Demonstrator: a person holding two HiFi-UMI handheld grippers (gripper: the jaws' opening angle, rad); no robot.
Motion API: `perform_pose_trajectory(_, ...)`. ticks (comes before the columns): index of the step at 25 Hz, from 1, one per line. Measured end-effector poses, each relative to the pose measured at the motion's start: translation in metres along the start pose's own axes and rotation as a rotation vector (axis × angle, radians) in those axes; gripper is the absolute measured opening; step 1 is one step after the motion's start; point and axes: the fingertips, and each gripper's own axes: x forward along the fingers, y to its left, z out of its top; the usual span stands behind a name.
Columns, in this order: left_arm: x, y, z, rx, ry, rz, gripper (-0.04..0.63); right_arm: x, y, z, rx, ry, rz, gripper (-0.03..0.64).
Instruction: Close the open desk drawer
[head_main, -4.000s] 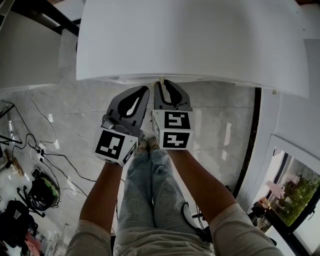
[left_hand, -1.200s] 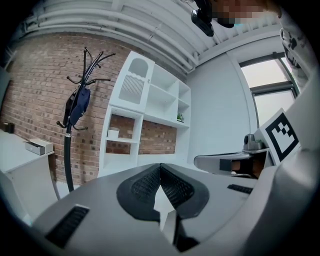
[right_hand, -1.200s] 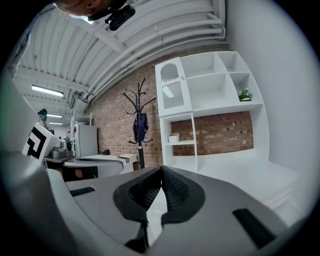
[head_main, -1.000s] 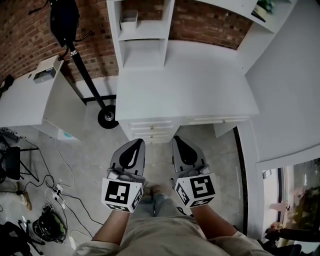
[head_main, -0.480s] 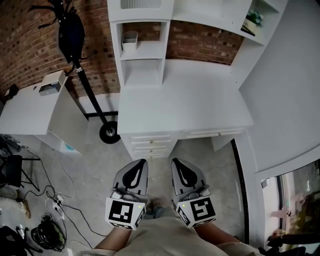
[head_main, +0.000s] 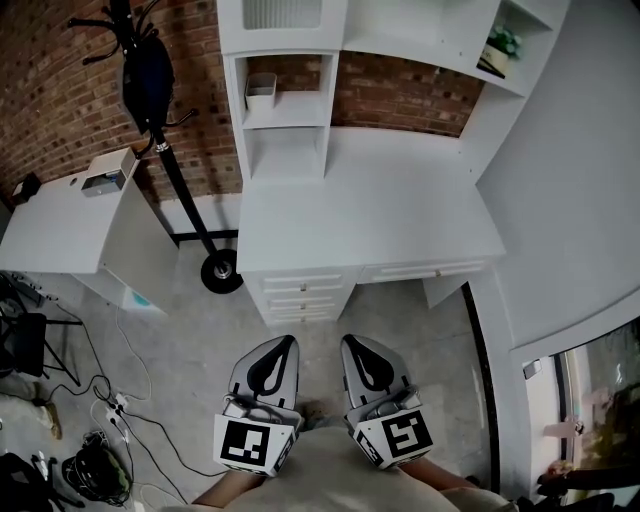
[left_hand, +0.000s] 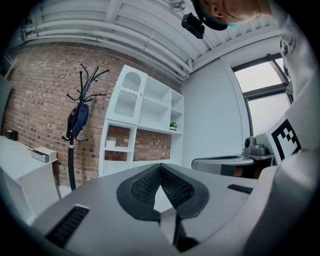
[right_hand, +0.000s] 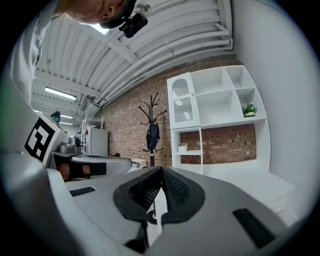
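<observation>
Head view: the left gripper (head_main: 284, 346) and right gripper (head_main: 352, 346) hang side by side, near each other, over grey floor (head_main: 190, 330), both pointing at the white desk (head_main: 370, 215). A stack of drawers (head_main: 300, 290) sits just ahead of the left gripper's tip. A wide drawer (head_main: 425, 270) lies ahead and to the right of the right gripper. All the fronts look flush with the desk. A coat rack (head_main: 150, 80) stands far ahead on the left, against a brick wall (head_main: 60, 90), with shelves (head_main: 285, 100) beyond the desk.

Left gripper view: the jaws meet at their tips, nothing between them. The shelves are straight ahead and the coat rack is to the left.

Right gripper view: the jaws are likewise pressed together at the tips and hold nothing. The coat rack is straight ahead, the shelves and desk to the right.
</observation>
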Motion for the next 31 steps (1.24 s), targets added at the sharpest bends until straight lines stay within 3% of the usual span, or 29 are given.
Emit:
perform_pose_trajectory(6,-0.004,-0.008,-0.004,0.006,0.005,-0.024,0.017,-0.001,0.008,0.009,-0.001,-0.049,-0.002,0.029)
perform_pose_trajectory(12,-0.001,-0.016,0.009,-0.054,-0.073,-0.027,0.017,0.001,0.009,0.012,-0.009,-0.063,-0.003,0.029)
perform_pose_trajectory(17,-0.002,-0.018,0.005,-0.055,-0.066,-0.034,0.017,0.001,0.011,0.011,-0.012,-0.066,0.006,0.029)
perform_pose_trajectory(21,-0.006,-0.014,-0.003,0.003,-0.016,-0.049,0.017,0.0,0.014,0.009,-0.003,-0.064,0.013,0.029)
perform_pose_trajectory(26,-0.007,-0.007,-0.006,0.011,-0.003,-0.037,0.017,0.003,0.015,0.005,-0.001,-0.052,0.017,0.029)
perform_pose_trajectory(31,-0.003,-0.009,0.004,-0.059,-0.078,-0.03,0.017,0.008,0.017,0.007,-0.005,-0.053,0.026,0.029)
